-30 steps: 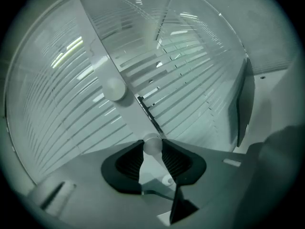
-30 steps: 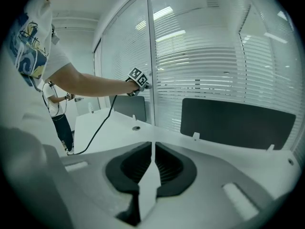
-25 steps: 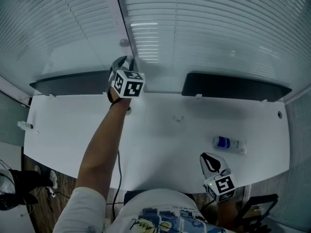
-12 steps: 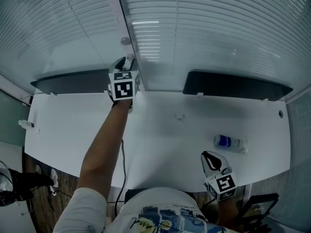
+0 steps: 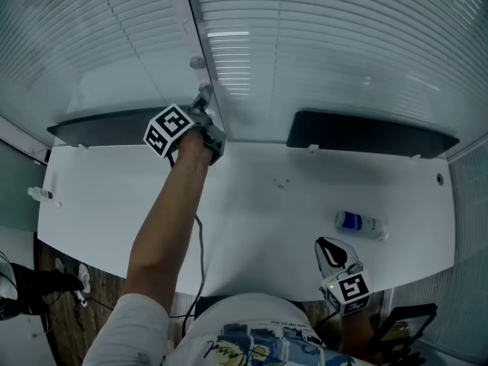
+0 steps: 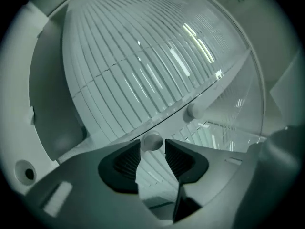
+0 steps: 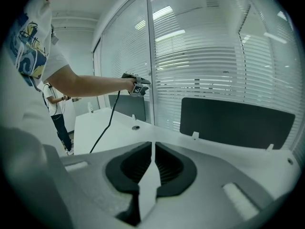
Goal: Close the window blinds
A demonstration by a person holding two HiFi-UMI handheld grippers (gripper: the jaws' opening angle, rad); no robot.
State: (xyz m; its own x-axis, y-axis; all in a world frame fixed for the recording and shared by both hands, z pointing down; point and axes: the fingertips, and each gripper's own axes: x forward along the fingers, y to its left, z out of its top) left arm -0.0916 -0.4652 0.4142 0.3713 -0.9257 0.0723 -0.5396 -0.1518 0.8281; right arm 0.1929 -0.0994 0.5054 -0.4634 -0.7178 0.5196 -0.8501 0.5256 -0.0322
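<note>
The window blinds [image 5: 320, 36] hang over the glass behind the desk, with their slats [image 6: 143, 66] tilted nearly flat. My left gripper [image 5: 202, 105] reaches level to the window frame between the two panes. Its jaws [image 6: 152, 151] have just been opening. The round white end of the blind wand [image 6: 152, 140] sits at the gap between the fingertips, and the pads stand apart from it. My right gripper [image 5: 329, 255] rests low at the desk's near edge, shut with nothing in it [image 7: 151, 149].
Two dark partition panels [image 5: 370, 134] stand along the back of the white desk [image 5: 252, 212]. A blue-capped bottle [image 5: 358, 224] lies near my right gripper. A cable [image 5: 200, 235] trails from the left arm. Another person [image 7: 55, 116] stands beyond the desk's left end.
My left gripper has rolled about its own axis, so its marker cube swung from the right side over to the left. The right gripper has stayed put.
</note>
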